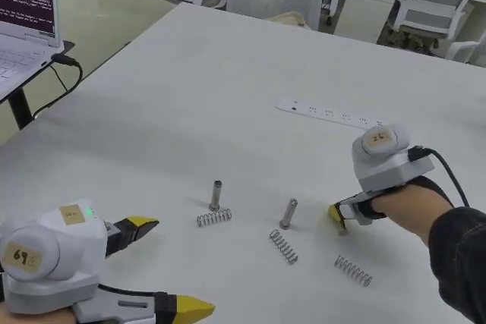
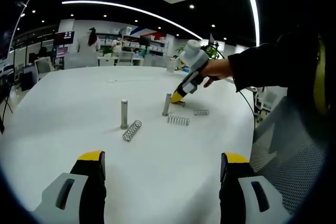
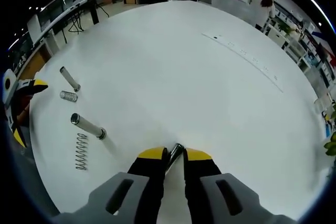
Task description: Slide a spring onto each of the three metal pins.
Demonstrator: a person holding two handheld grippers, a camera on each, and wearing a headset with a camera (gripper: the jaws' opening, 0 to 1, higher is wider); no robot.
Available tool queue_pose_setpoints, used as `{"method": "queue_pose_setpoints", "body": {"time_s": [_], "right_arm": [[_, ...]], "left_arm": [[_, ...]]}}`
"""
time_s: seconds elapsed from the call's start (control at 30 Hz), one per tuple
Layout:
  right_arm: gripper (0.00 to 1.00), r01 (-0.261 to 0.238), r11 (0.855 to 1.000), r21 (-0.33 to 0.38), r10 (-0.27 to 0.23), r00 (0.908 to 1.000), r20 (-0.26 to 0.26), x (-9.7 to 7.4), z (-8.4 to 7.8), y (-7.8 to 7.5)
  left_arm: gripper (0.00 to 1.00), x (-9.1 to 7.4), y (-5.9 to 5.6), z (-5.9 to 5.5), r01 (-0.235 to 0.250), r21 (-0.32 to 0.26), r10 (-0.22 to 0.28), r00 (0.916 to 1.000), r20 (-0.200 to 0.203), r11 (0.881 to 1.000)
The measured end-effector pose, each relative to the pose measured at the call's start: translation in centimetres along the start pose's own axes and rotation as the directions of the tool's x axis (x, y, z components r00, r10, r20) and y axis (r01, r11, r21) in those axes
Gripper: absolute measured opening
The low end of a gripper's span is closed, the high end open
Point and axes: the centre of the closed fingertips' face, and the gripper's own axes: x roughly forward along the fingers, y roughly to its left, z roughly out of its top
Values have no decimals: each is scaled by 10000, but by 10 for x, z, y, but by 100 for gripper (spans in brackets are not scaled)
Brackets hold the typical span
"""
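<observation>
The right tongs (image 3: pixel 173 157) are clamped on a metal pin (image 3: pixel 176 149), whose bright end shows in the narrow gap between the yellow tips, low over the white tabletop (image 3: pixel 173 61). In the head view they sit at the right, tips down close to the tabletop, held by a hand in a dark sleeve. Two more pins stand upright and apart on the tabletop: the left pin (image 1: pixel 216 194) and the middle pin (image 1: pixel 288 213). Three springs lie flat, none on a pin. The first spring (image 1: pixel 214 218) is just beside the left pin's foot, the second spring (image 1: pixel 283 246) is just in front of the middle pin, and the third spring (image 1: pixel 353 271) is near the right tongs. The left tongs (image 1: pixel 168 267) are wide apart and hold nothing, at the near left, pointing toward the pins. A power strip (image 1: pixel 330 114) lies farther back on the tabletop, and a laptop (image 1: pixel 23 13) sits off its far left edge.
</observation>
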Motion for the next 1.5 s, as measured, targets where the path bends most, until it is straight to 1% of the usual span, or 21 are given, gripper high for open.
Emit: {"method": "queue_pose_setpoints", "body": {"time_s": [0.5,0.8,1.1,1.5], "right_arm": [[6,-89,10000,-9,89,9999,-97,0,-1,3],[6,-210,9998,68,210,9998,-64,-1,-1,5],[6,-181,9998,126,180,9998,130,-9,2,4],[6,-97,9996,253,86,9990,449,-23,1,2]], "left_arm": [[87,0,-1,-1,17,-26,-17,10000,11,10000],[86,0,-1,0,39,-23,-39,10000,18,10000],[86,2,-1,1,71,16,-71,10000,29,10000],[86,3,-4,5,148,163,-149,9998,89,9998]]}}
